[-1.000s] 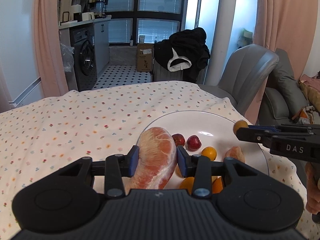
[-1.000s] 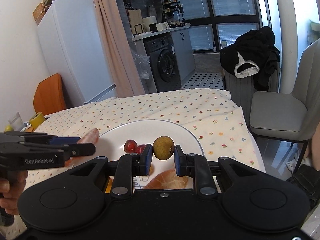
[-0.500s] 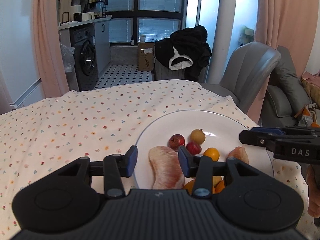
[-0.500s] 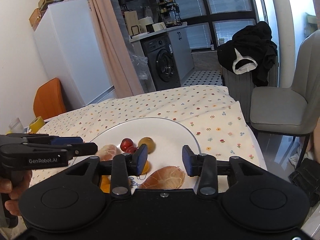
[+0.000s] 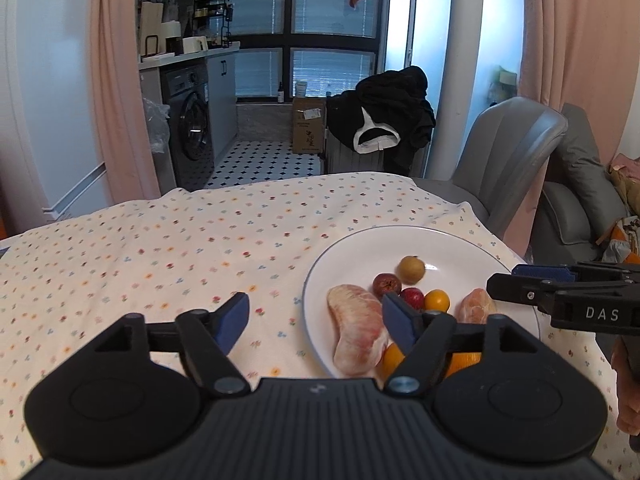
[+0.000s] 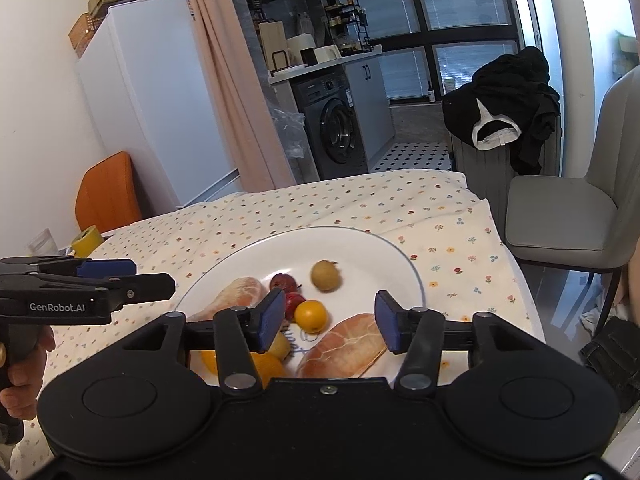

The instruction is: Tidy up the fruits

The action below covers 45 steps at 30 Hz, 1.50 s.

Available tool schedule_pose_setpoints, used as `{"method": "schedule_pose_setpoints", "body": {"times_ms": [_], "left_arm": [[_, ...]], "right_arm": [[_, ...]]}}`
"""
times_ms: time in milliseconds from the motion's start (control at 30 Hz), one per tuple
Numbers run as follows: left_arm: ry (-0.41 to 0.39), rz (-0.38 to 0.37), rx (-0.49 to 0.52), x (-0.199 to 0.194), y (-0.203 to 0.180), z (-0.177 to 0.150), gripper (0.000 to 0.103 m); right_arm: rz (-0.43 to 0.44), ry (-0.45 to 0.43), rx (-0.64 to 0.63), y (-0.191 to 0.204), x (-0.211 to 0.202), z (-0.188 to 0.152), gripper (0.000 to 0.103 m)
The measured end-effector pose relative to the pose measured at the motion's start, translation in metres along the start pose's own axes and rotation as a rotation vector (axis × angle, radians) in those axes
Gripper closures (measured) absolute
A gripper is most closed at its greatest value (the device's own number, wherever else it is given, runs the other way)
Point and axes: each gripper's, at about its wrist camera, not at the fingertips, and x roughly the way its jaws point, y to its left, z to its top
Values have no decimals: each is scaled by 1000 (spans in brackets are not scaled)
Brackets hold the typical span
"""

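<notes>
Both hand-held grippers, left (image 5: pixel 314 317) & right (image 6: pixel 327 321), gape wide w/ nothing held; fruit sits on plate (image 5: pixel 460 242), centre-right. Next: prob. seek another stray fruit.

Legible markings, two items. Right gripper (image 5: pixel 516 284), seen from the left wrist camera: white capitals "DAS" on its black side face; left gripper (image 6: pixel 160 280), seen from the right wrist camera: white lettering "GenRobot.AI" on its black side face. Blue script on the plate (image 6: pixel 392 256) partly hidden, unreadable; cardboard box (image 5: pixel 307 125) label too small to read.
</notes>
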Motion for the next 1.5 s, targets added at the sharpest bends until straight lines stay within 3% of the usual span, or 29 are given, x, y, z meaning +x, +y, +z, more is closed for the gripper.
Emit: {"method": "schedule_pose_setpoints", "body": {"times_ms": [300, 367, 500, 633, 1367, 1500], "left_arm": [[-1, 26, -48, -20, 14, -7, 20], [7, 27, -59, -24, 18, -9, 19], [9, 25, -85, -35, 26, -15, 12], [-9, 17, -99, -50, 31, -21, 11], [-103, 83, -196, -133, 57, -48, 10], [-120, 92, -195, -148, 58, -52, 6]], "right_arm": [[-1, 4, -11, 12, -12, -2, 38], [1, 5, -11, 14, -14, -2, 28], [13, 4, -19, 23, -18, -4, 20], [20, -4, -24, 33, -22, -6, 4], [92, -18, -97, 82, -60, -18, 0], [96, -20, -104, 87, -67, -20, 0]]}}
